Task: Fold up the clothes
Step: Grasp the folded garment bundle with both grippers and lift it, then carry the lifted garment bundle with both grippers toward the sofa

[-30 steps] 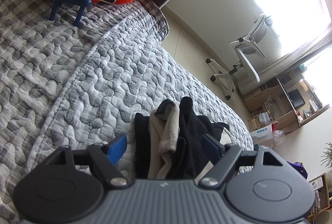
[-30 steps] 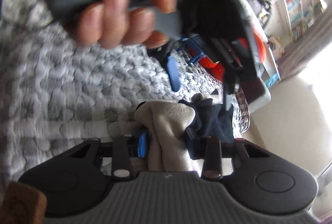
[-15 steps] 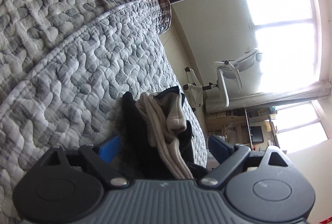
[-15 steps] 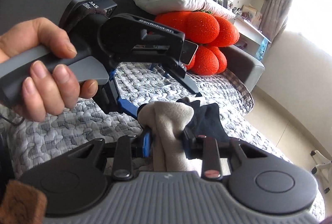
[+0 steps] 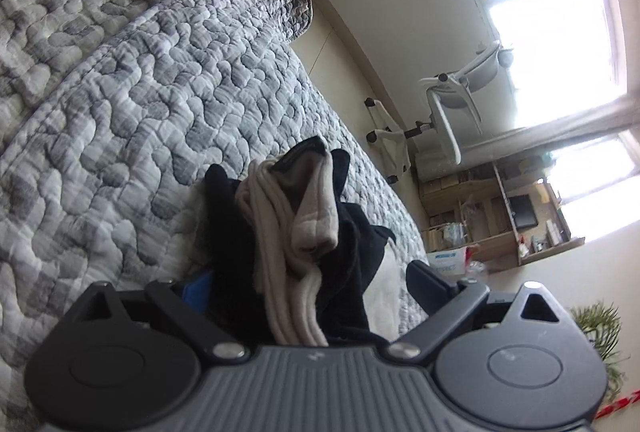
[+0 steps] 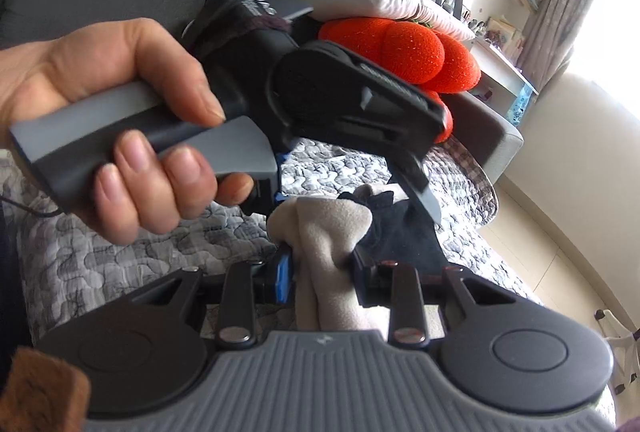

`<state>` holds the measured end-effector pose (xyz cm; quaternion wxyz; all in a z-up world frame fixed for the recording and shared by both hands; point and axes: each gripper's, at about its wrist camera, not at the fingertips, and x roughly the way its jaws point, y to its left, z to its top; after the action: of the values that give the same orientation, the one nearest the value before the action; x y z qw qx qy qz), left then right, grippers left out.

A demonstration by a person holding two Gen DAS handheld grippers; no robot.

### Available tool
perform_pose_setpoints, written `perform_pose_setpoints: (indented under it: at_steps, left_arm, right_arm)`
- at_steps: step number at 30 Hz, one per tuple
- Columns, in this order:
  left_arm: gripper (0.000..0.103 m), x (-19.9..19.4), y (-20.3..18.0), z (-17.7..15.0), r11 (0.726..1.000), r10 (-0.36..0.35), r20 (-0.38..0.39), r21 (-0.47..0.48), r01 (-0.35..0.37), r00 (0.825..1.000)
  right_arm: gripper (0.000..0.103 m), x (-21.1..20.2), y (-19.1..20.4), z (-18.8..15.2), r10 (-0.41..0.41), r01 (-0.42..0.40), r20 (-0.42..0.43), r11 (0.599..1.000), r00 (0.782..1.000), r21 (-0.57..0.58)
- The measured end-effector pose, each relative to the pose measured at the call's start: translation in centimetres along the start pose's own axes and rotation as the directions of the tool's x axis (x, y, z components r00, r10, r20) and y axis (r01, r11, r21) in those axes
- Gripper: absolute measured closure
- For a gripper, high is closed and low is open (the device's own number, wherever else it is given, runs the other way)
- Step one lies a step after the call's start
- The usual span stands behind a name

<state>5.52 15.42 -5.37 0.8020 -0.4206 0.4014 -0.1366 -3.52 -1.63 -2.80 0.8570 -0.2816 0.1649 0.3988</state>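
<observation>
Left gripper (image 5: 312, 282) jaws had just been opening around the bundled beige and black socks (image 5: 304, 232).
Right gripper (image 6: 320, 266) stayed clamped on the socks at lower centre, carrying them above the grey quilted bedspread (image 5: 160, 79).

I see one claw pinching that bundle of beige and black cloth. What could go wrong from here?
The right gripper squeezes only the beige cloth; the black cloth beside it looks loose and might drop away. The left gripper has just been opening, its jaws wide around the bundle, so nothing else supports it. The bundle sits near the quilt's edge and could slide off.
</observation>
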Motion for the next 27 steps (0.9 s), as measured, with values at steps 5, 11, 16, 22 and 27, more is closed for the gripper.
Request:
perform_pose_setpoints:
  at_steps: [5,11,16,22,27]
  left_arm:
    - [0.028,0.9,-1.6,0.1,0.993,0.059,0.006,0.101,-0.059,0.998]
    - [0.046,1.1,-1.0,0.8,0.990,0.090,0.007,0.107,-0.091,0.996]
    - [0.055,0.6,-1.1,0.5,0.980,0.120,0.021,0.157,-0.122,0.992]
    - [0.056,0.5,-1.4,0.4,0.971,0.142,0.028,0.192,-0.145,0.989]
    - [0.056,0.5,-1.5,0.3,0.967,0.154,0.033,0.199,-0.158,0.987]
  right_arm:
    - [0.071,0.0,0.0,-0.1,-0.003,0.003,0.008,1.000,1.000,-0.013]
    - [0.071,0.2,0.3,-0.1,-0.006,0.006,0.003,0.999,1.000,-0.031]
    - [0.071,0.4,0.7,-0.3,-0.003,0.002,-0.011,0.999,1.000,-0.046]
    - [0.066,-1.1,-2.1,-0.2,0.116,-0.116,0.005,0.987,0.993,0.113]
    - [0.065,-3.5,-8.0,-1.1,0.149,-0.176,0.099,0.908,0.984,0.380]
